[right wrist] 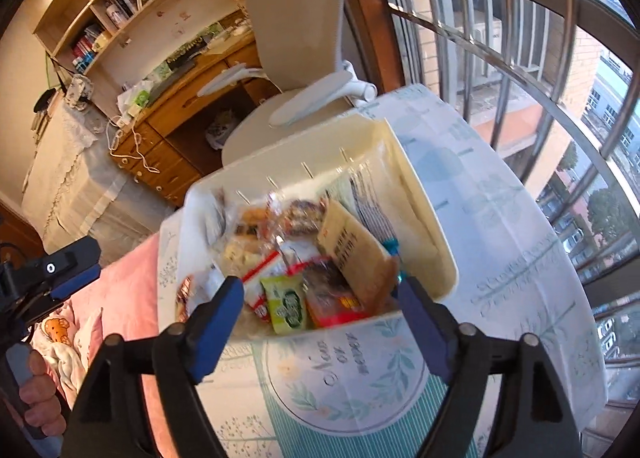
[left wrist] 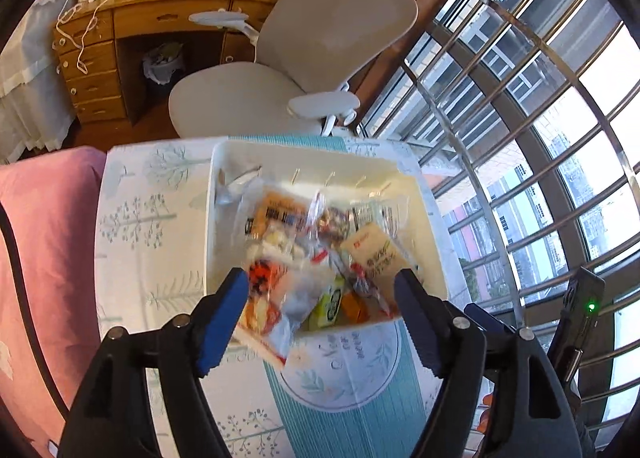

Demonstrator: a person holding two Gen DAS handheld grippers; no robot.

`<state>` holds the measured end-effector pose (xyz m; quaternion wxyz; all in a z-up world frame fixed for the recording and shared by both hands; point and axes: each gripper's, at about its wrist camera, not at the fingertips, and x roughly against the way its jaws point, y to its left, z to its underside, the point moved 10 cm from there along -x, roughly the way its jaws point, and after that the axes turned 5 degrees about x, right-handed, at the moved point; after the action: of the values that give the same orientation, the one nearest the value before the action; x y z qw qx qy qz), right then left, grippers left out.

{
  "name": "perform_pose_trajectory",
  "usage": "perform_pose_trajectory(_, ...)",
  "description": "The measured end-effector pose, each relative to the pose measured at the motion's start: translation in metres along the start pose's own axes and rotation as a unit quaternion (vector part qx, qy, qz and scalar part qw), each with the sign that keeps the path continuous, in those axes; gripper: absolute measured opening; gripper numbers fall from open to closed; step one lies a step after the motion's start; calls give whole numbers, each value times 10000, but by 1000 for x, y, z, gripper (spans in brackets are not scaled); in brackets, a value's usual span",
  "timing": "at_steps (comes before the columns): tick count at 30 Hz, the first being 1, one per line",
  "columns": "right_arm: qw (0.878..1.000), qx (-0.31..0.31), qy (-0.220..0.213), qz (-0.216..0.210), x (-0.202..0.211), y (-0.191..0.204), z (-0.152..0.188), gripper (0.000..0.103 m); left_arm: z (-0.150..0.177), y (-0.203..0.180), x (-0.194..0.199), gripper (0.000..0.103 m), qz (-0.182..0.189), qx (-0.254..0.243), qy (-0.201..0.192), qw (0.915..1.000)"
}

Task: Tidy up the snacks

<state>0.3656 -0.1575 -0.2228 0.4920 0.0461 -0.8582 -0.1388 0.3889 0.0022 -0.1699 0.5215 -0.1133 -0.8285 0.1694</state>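
Note:
A white plastic bin (left wrist: 432, 258) stands on the patterned tablecloth, filled with snack packets. In the left wrist view my left gripper (left wrist: 322, 290) is open above the bin's near edge; a clear packet with orange print (left wrist: 272, 298) lies between the fingers, hanging over the rim. A green packet (left wrist: 330, 304) and a beige packet (left wrist: 378, 254) lie beside it. In the right wrist view my right gripper (right wrist: 320, 296) is open and empty over the bin's (right wrist: 432, 258) near rim, above a green packet (right wrist: 288, 308) and a beige packet (right wrist: 352, 254).
A grey office chair (left wrist: 328, 38) stands behind the table, with a wooden desk (left wrist: 132, 26) beyond it. A pink bed cover (left wrist: 44, 242) lies left of the table. Barred windows (left wrist: 540, 138) run along the right. The left gripper shows at the left edge of the right wrist view (right wrist: 52, 278).

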Motion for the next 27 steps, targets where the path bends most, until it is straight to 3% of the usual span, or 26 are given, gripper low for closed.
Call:
perform_pose_trajectory(8,9983,236,497,165,-5,-25,62,86,82,37,-13,74,-330,611,150,9975)
perform_pose_trajectory(14,9948,347,955,48,-8,-60,106,87,151,45,-9,74,-836,1001,274,9911)
perform_pose_trajectory(22,9897,703,1245,-40,39,-101,138,87,217,-7,16,81,-1063,1265,202,9860)
perform_pose_trajectory(27,9895,964,1042,-268,98,-101,134,91,221,-54,44,87,-1141,973,97,9886)
